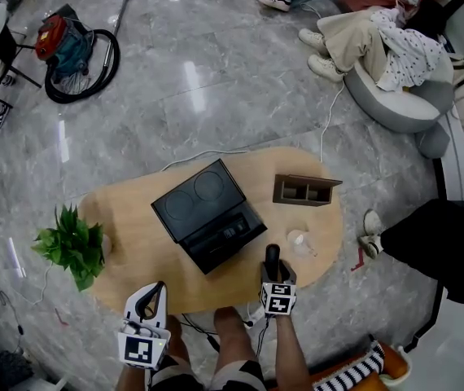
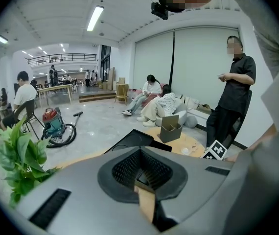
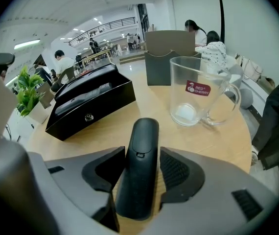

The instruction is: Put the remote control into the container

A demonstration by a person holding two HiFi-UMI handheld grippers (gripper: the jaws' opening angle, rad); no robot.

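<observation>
Standing at the lower left of the head view, the left claw hangs off the near edge of the wooden bench, and only its own view shows the jaws pressed together on nothing. A potted plant sits at the bench's left end and an open black box in the middle. Just right of the box, the right claw rests on the bench. Its view shows what the head view cannot: the jaws spread apart, with the remote control lying loose between them. Further right are a glass mug and, behind it, the brown cardboard container.
</observation>
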